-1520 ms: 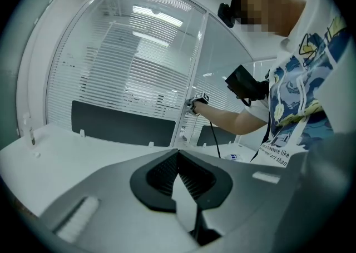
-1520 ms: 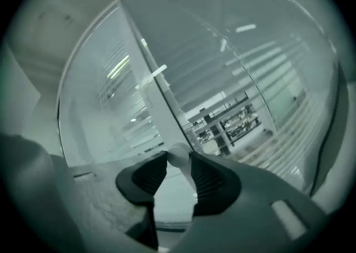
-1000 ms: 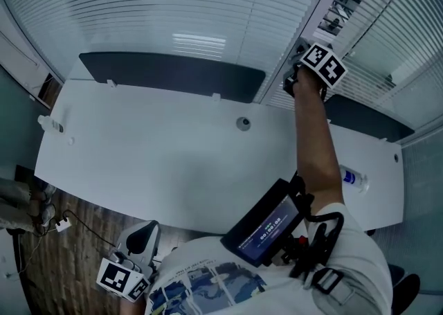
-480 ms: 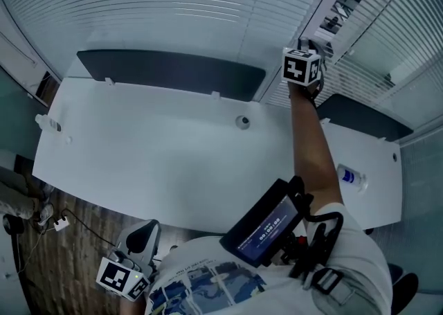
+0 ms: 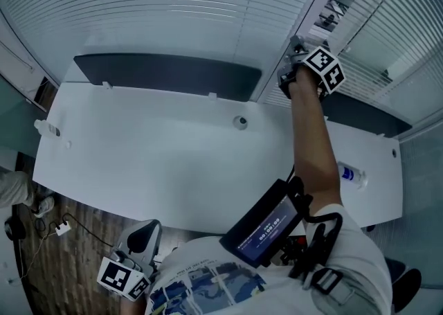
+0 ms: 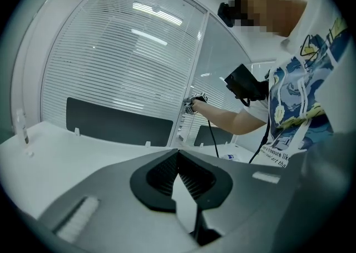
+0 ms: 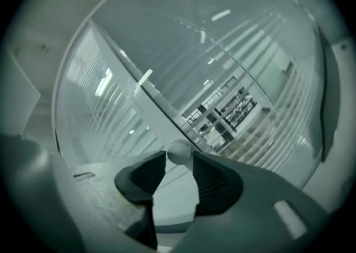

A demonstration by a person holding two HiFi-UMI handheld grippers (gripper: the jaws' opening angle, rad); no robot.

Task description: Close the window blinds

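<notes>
- The blinds [image 5: 159, 9] hang left of the window post [image 5: 315, 2] and again to its right. The slats look thin and light, and I judge they would bend, so they are no place to pinch.
- My right gripper [image 5: 294, 49] is up against the post, its fingers opening, with the small round knob [image 7: 179, 152] between their tips.
- That knob looks hard, smooth and likely slippery — best taken square across its widest part.
- My left gripper [image 6: 178, 153] hangs well below the post, fingers together, empty.
</notes>
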